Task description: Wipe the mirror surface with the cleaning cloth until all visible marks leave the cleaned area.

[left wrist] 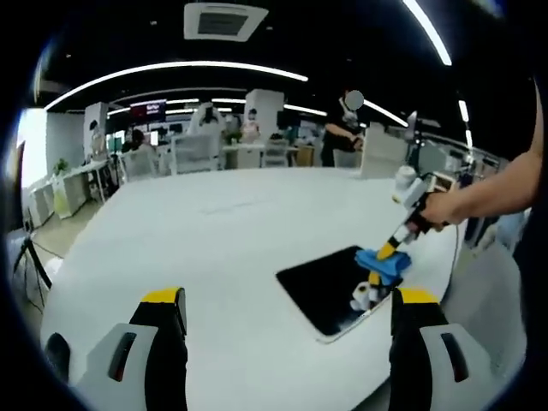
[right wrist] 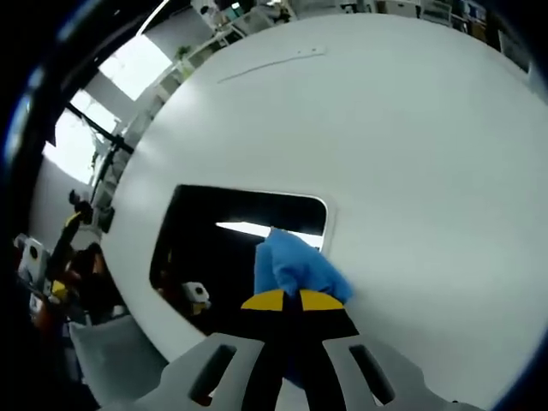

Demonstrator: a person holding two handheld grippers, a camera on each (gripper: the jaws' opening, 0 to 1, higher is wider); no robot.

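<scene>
Clearly your right gripper pinches the blue cloth against the mirror; your left gripper hangs spread above the desk.

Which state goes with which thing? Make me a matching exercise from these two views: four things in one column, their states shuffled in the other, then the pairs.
Things:
1. blue cleaning cloth
2. dark rectangular mirror
3. left gripper
4. round white table

States:
A. jaws apart, holding nothing
B. lying flat on the table
C. pinched in the right gripper, pressed on the mirror
D. bearing the mirror near its edge

Pairs: 1-C, 2-B, 3-A, 4-D
</scene>
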